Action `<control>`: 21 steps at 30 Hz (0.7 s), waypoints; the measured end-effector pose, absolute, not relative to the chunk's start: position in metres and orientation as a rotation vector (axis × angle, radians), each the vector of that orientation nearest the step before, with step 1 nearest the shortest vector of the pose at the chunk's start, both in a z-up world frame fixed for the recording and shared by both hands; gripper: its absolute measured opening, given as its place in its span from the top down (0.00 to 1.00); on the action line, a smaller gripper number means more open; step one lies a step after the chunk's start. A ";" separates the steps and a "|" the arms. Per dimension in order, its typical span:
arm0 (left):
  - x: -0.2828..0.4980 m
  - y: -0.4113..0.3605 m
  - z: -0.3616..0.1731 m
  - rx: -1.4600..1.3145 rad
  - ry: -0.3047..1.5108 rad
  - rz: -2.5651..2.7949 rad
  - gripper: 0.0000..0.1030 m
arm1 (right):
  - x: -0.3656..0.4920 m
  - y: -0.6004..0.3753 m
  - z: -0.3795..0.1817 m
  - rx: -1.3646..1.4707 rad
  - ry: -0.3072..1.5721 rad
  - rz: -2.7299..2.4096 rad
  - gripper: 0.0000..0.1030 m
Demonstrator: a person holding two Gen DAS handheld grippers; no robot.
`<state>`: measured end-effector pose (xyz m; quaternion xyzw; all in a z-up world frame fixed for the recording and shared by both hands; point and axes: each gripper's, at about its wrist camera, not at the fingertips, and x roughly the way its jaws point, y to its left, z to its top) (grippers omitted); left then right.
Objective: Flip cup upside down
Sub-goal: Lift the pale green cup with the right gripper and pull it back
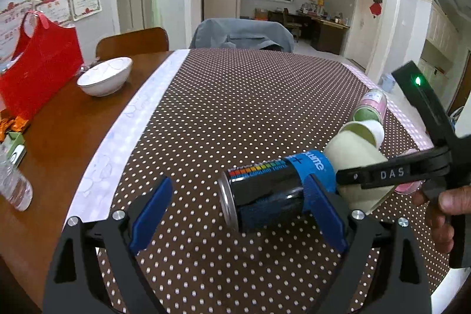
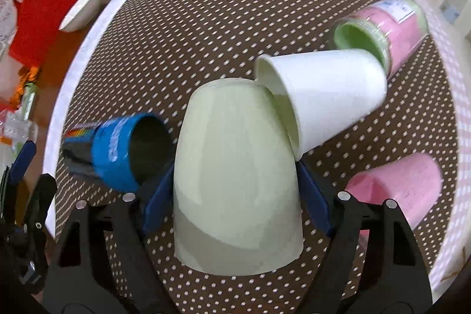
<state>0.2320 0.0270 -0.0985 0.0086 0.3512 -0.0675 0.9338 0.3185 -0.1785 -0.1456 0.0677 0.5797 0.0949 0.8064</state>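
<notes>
A pale green cup (image 2: 235, 175) stands upside down, rim low, between the blue pads of my right gripper (image 2: 235, 190), which is shut on it. It also shows in the left wrist view (image 1: 353, 164) with the right gripper's finger across it. A white paper cup (image 2: 321, 96) lies on its side against the green cup. A black and blue cup (image 1: 270, 190) lies on its side just ahead of my left gripper (image 1: 235, 214), which is open with its right pad beside the cup. In the right wrist view this cup (image 2: 117, 149) lies at the left.
A pink and green stack of cups (image 2: 382, 28) lies at the far right, and a pink cup (image 2: 403, 187) lies at the near right. The dotted brown cloth (image 1: 235, 108) covers the table. A white bowl (image 1: 106, 75), a red bag (image 1: 41, 64) and a plastic bottle (image 1: 14, 184) are at the left.
</notes>
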 end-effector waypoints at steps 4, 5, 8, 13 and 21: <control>0.207 0.023 -0.091 0.022 0.689 -0.096 0.13 | 0.288 -0.190 -0.139 0.204 1.186 0.232 0.25; 0.201 0.021 -0.090 0.024 0.685 -0.087 0.13 | 0.279 -0.194 -0.136 0.220 1.168 0.240 0.25; 0.182 0.014 -0.087 0.035 0.665 -0.065 0.13 | 0.252 -0.201 -0.131 0.257 1.130 0.269 0.25; 0.159 0.005 -0.089 0.040 0.667 -0.050 0.13 | 0.217 -0.203 -0.138 0.270 1.095 0.310 0.25; 0.131 -0.005 -0.091 0.071 0.638 -0.054 0.13 | 0.210 -0.193 -0.147 0.227 1.080 0.320 0.24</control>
